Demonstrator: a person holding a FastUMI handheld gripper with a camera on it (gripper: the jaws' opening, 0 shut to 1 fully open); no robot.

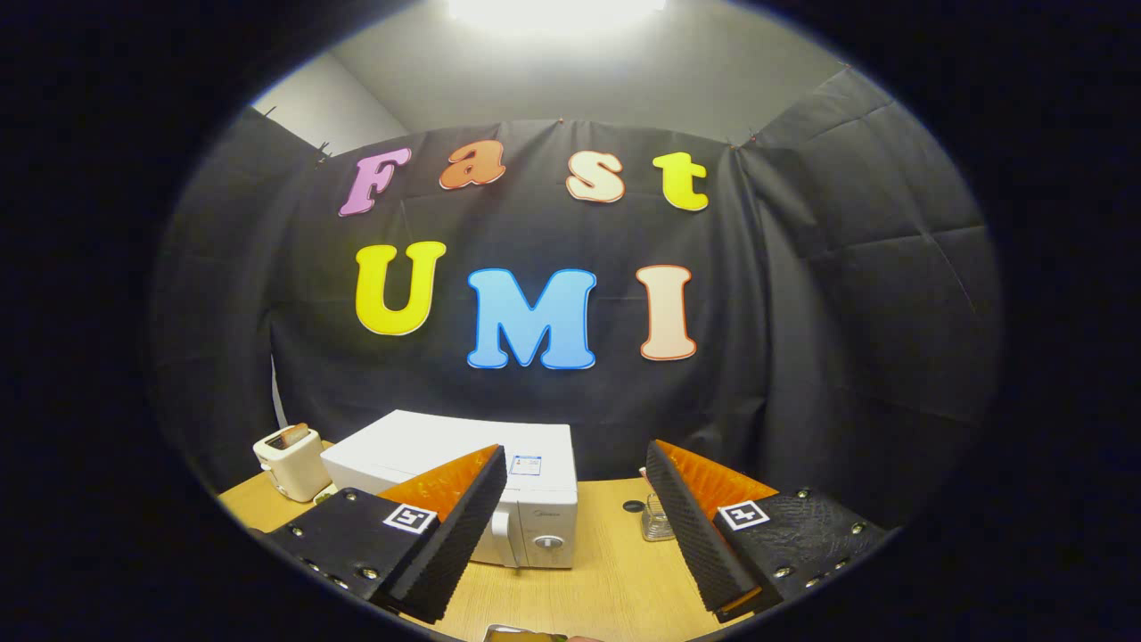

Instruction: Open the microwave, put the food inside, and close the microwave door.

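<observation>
A white microwave [463,455] stands on the wooden table [606,571], partly behind my left finger, with its door shut and a round knob [546,541] on its front panel. My gripper [575,481] hovers above the table, open, nothing between its fingers. The microwave lies just ahead of the left finger [463,526]. A sliver of something yellowish [526,635] shows below the fingers at the table's near edge; I cannot tell what it is.
A cream toaster [290,461] with bread in its slot stands left of the microwave. A small clear glass jar [657,520] and a dark round spot [633,506] sit by the right finger. Bare wood stretches between the fingers. Black cloth walls the booth behind.
</observation>
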